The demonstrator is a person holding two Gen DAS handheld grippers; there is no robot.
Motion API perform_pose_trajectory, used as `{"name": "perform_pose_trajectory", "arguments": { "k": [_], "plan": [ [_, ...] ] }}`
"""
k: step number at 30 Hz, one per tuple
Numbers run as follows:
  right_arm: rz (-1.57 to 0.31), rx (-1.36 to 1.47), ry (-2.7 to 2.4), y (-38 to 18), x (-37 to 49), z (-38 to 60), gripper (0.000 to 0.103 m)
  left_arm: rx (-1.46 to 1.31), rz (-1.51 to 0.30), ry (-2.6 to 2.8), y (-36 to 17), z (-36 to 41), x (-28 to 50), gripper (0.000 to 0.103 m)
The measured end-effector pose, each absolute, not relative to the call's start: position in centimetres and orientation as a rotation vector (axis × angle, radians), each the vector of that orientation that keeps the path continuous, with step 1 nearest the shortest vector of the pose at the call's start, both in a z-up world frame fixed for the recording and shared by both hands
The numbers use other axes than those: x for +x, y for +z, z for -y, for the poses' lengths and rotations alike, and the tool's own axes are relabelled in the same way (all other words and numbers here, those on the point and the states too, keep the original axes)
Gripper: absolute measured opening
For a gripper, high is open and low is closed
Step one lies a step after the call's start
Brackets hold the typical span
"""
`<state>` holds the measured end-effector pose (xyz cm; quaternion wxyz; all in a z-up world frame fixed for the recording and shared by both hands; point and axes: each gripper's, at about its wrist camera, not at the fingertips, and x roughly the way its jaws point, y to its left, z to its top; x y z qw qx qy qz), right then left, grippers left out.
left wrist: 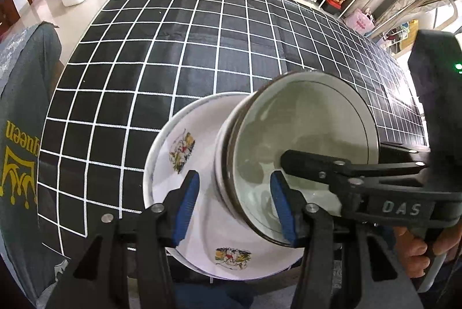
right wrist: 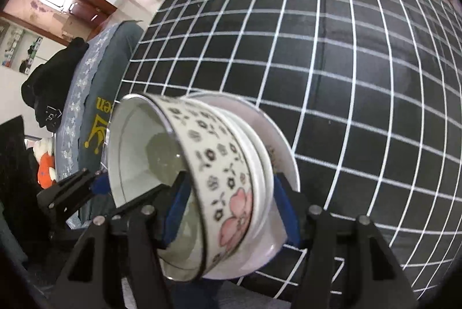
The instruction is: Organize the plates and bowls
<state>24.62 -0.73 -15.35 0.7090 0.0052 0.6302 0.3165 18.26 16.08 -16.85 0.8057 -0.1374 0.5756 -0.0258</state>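
Plate [left wrist: 184, 164], white with cartoon decals, sits on my grid cloth [left wrist: 173, 49]; stacked bowls [right wrist: 228, 162] with black florets and a pink flower rest inside. My left gripper [left wrist: 235, 205] and right gripper [right wrist: 231, 211] both clamp the bowl wall. "DAS" marks the right one.

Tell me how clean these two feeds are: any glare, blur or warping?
Left wrist view: heavy fisheye bending of the grid cloth, glare on the cloth at the right edge, and the bowl is sharp. Right wrist view: same warping, with the bowl slightly blurred and bright light at the top-left doorway.
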Motion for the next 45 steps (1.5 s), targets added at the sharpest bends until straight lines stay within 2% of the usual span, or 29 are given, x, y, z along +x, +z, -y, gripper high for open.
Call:
{"name": "perform_pose_trajectory", "arguments": {
  "k": [3,7,13,19,27,33,35,40,43,45],
  "plan": [
    [-1.372,0.010,0.689,-15.1,24.8,1.1,0.063,-0.293,-1.230,-0.049,-16.8,-16.1,18.4,0.049],
    [-1.346,0.031,0.692,-15.7,25.0,1.8,0.068,-0.315,-1.223,-0.016,-17.2,-16.7,18.4,0.055],
    [-1.275,0.026,0.688,-14.6,24.8,2.3,0.068,-0.309,-1.204,0.011,-16.9,-16.9,18.0,0.056],
    [-1.180,0.033,0.723,-11.8,23.7,2.1,0.068,-0.294,-1.157,0.016,-14.9,-17.0,17.1,0.058],
    [-1.185,0.052,0.697,-11.5,23.0,3.5,0.068,-0.246,-1.087,0.025,-12.0,-15.9,15.3,0.060],
    [-1.112,0.034,0.696,-8.7,20.9,4.7,0.068,-0.205,-1.008,0.034,-8.8,-14.3,13.3,0.060],
    [-1.065,0.031,0.682,-7.4,19.8,5.2,0.068,-0.181,-0.959,0.044,-7.3,-13.5,12.2,0.062],
    [-0.919,-0.003,0.618,-3.9,16.9,7.8,0.069,-0.155,-0.871,0.072,-4.0,-11.4,9.7,0.077],
    [-0.861,-0.030,0.582,-2.4,15.1,9.1,0.069,-0.130,-0.819,0.083,-2.4,-10.1,8.1,0.077],
    [-0.831,-0.055,0.557,-1.6,14.0,9.7,0.073,-0.094,-0.781,0.106,-1.4,-8.9,7.0,0.077]
  ]
}}
